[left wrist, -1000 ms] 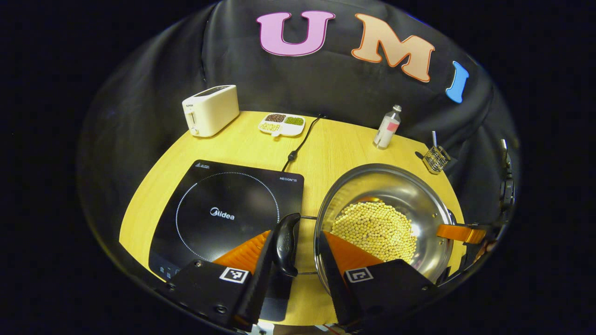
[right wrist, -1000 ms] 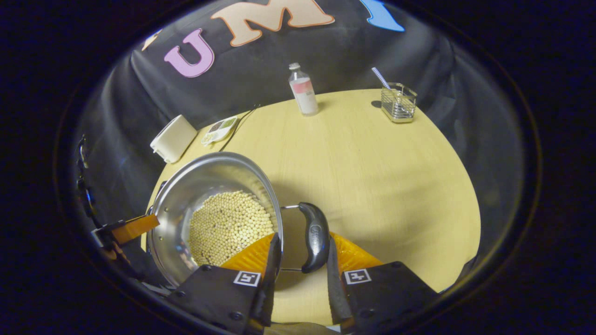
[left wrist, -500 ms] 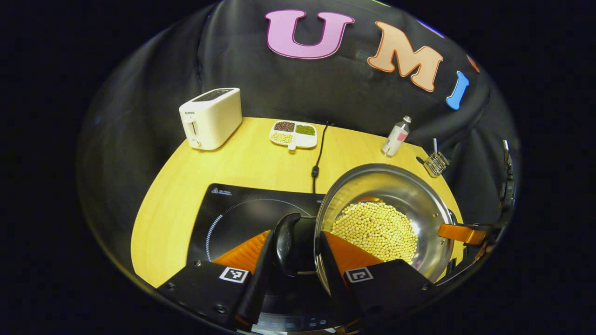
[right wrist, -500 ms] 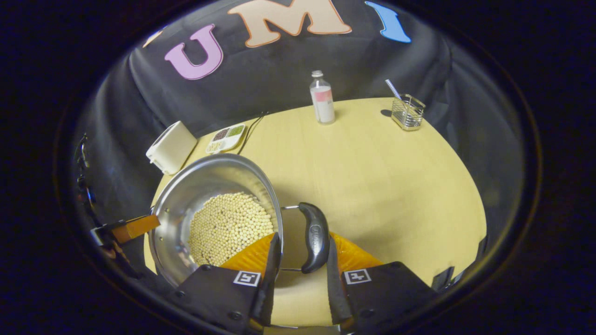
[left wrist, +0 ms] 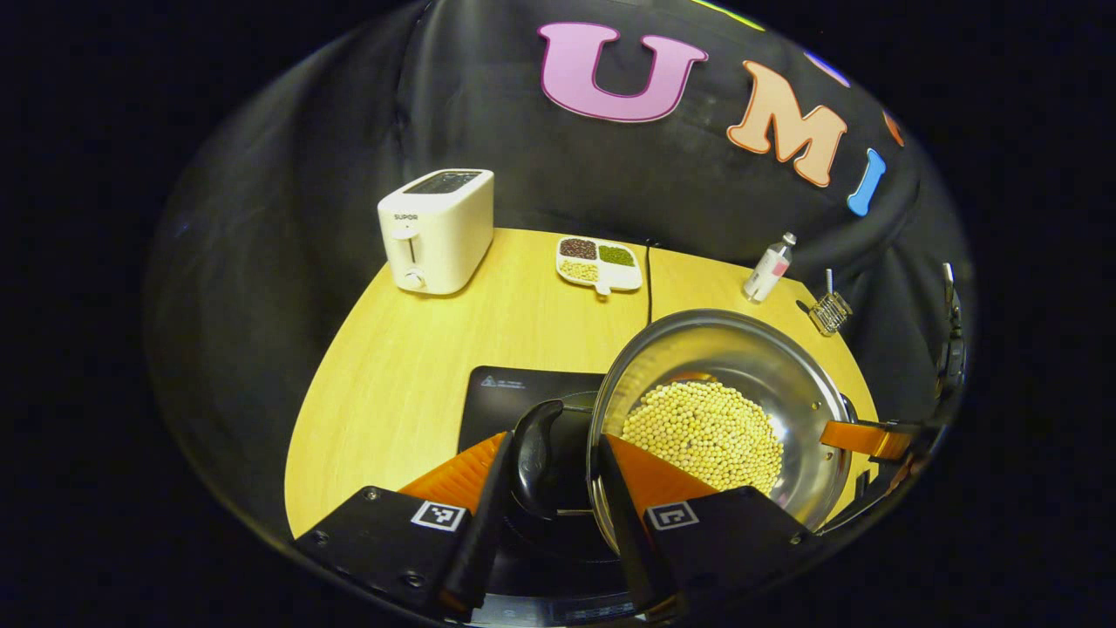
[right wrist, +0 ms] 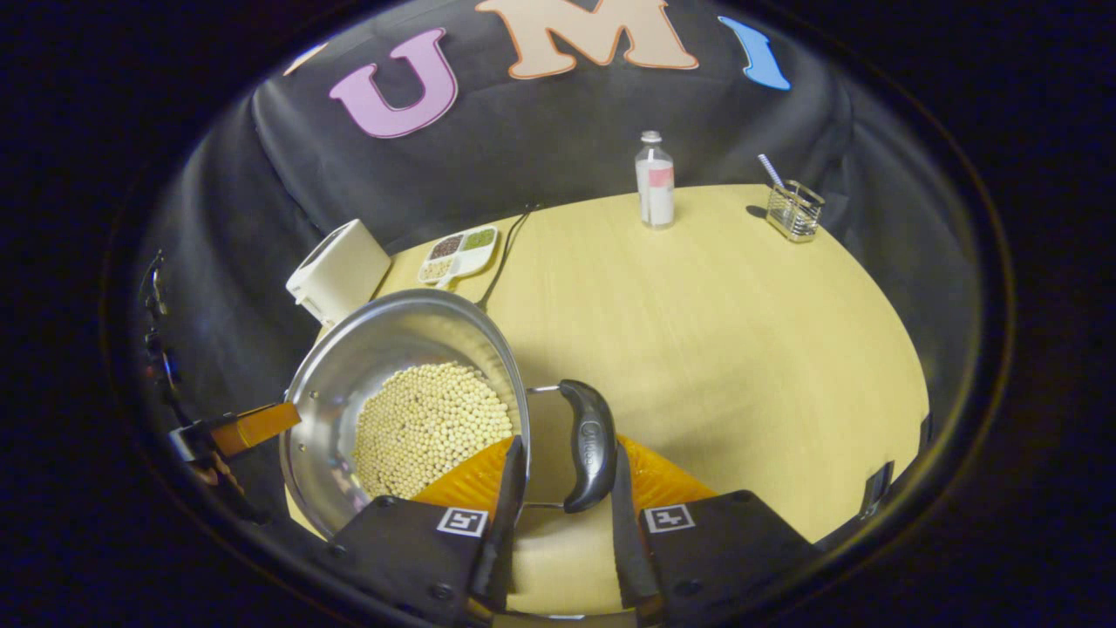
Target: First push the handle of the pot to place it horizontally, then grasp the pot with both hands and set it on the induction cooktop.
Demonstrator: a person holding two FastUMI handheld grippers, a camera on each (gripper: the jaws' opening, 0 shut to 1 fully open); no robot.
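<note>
A steel pot (left wrist: 741, 351) holding pale beans (left wrist: 702, 432) is gripped at both side handles. My left gripper (left wrist: 551, 453) is shut on the pot's black left handle (left wrist: 534, 453), directly over the black induction cooktop (left wrist: 510, 397), most of which is hidden beneath the pot and my fingers. In the right gripper view my right gripper (right wrist: 562, 455) is shut on the other black handle (right wrist: 588, 443), with the pot (right wrist: 384, 338) to its left. The far gripper's orange finger (left wrist: 859, 436) touches the pot's opposite side.
On the wooden table (left wrist: 410, 349), a white toaster (left wrist: 436, 228), a divided dish of beans (left wrist: 600, 262) and the cooktop's cord (left wrist: 649, 279) stand at the back. A small bottle (right wrist: 655, 181) and a wire holder (right wrist: 793, 209) are at the far right.
Both grippers have carried the pot leftward, so the cooktop has slid from beside the pot to under the left handle and pot. Both grips stay unchanged.
</note>
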